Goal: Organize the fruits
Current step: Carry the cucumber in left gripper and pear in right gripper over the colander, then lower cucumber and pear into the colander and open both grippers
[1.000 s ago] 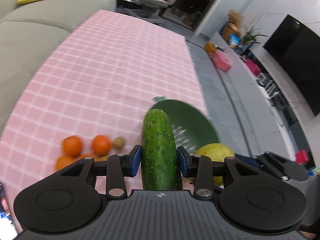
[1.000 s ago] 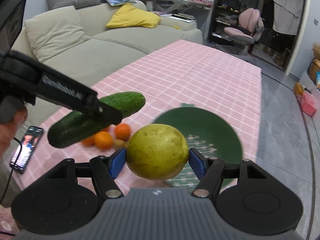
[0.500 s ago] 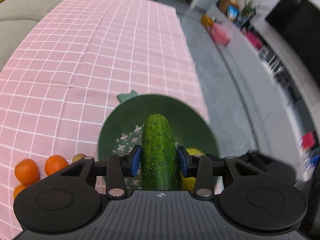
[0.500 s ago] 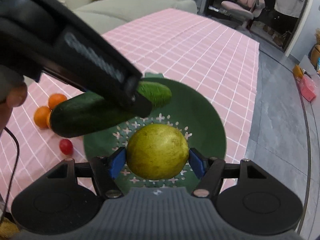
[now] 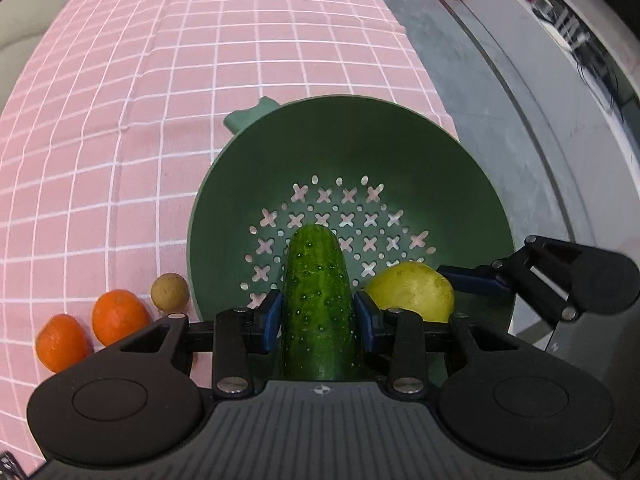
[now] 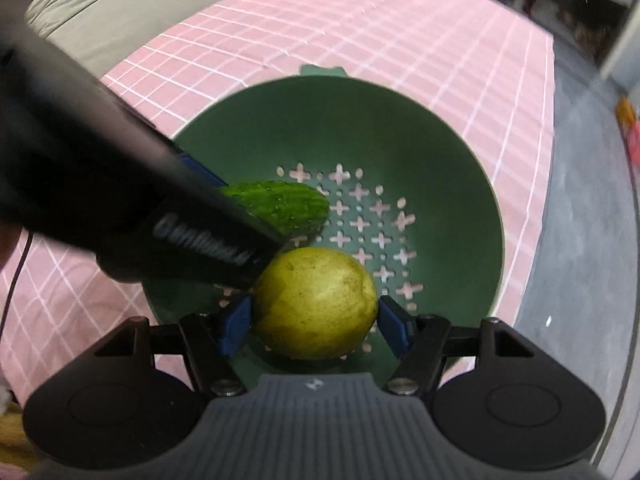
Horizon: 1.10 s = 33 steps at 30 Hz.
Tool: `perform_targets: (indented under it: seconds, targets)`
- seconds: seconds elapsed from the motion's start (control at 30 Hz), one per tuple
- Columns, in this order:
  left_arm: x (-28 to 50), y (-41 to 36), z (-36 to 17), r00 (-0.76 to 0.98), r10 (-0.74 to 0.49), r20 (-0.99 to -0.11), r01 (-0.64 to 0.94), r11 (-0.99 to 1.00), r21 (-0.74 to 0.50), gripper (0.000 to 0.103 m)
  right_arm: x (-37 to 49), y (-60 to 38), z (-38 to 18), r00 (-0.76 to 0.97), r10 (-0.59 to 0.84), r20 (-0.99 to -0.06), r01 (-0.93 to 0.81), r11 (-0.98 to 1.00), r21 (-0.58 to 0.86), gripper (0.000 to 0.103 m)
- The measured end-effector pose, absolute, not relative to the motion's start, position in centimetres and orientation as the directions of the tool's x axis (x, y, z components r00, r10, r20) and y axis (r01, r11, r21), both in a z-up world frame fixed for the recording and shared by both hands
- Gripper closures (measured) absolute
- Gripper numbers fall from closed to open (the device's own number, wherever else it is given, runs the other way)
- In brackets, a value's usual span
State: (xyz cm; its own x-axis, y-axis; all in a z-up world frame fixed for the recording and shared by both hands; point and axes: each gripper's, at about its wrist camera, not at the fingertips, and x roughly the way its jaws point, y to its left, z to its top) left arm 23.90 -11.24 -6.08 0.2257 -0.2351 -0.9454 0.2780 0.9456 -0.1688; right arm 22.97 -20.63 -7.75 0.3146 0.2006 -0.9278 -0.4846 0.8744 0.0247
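Note:
My left gripper [image 5: 319, 320] is shut on a dark green cucumber [image 5: 320, 300], whose tip points down into the green perforated colander [image 5: 400, 152]. My right gripper [image 6: 314, 322] is shut on a round yellow-green fruit [image 6: 316, 302], held low over the near side of the colander [image 6: 400, 128]. In the right wrist view the left gripper's black body crosses from the left and the cucumber [image 6: 280, 204] tip shows past it. In the left wrist view the yellow-green fruit [image 5: 412, 292] and a right finger [image 5: 472, 280] sit just right of the cucumber.
Two oranges [image 5: 120, 316] and a small brown fruit [image 5: 170, 292] lie on the pink checked tablecloth [image 5: 160, 100] left of the colander. The table edge runs just right of the colander, with grey floor [image 5: 500, 100] beyond. A beige sofa [image 6: 120, 8] stands behind the table.
Both grippers came down and over the colander with their fruit still held. The colander now fills each view, and the cucumber tip and yellow-green fruit hang inside its rim.

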Motion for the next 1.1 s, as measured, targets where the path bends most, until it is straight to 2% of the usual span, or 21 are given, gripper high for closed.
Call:
perform_targets:
  seconds: [0.47, 0.7, 1.0, 1.1]
  targets:
    - [22.7, -11.8, -6.3, 0.082, -0.228, -0.970, 0.376, 0.908, -0.182, 0.060, 21.8, -20.0, -6.7, 0.084, 0.190, -0.978, -0.513, 0.850, 0.121, 0.038]
    - [23.3, -11.6, -6.6, 0.075, -0.221, -0.972, 0.369, 0.912, -0.178, 0.059, 22.6, -19.7, -6.8, 0.083, 0.184, -0.979, -0.495, 0.860, 0.119, 0.038]
    - [22.8, -11.8, -6.8, 0.083, -0.215, -0.973, 0.361, 0.917, -0.172, 0.044, 22.2, -20.1, -6.6, 0.126, 0.177, -0.976, -0.495, 0.864, 0.093, 0.036]
    - [22.6, -11.5, -6.2, 0.099, -0.226, -0.969, 0.357, 0.917, -0.177, 0.038, 21.9, -20.1, -5.7, 0.147, 0.160, -0.976, -0.495, 0.866, 0.067, 0.026]
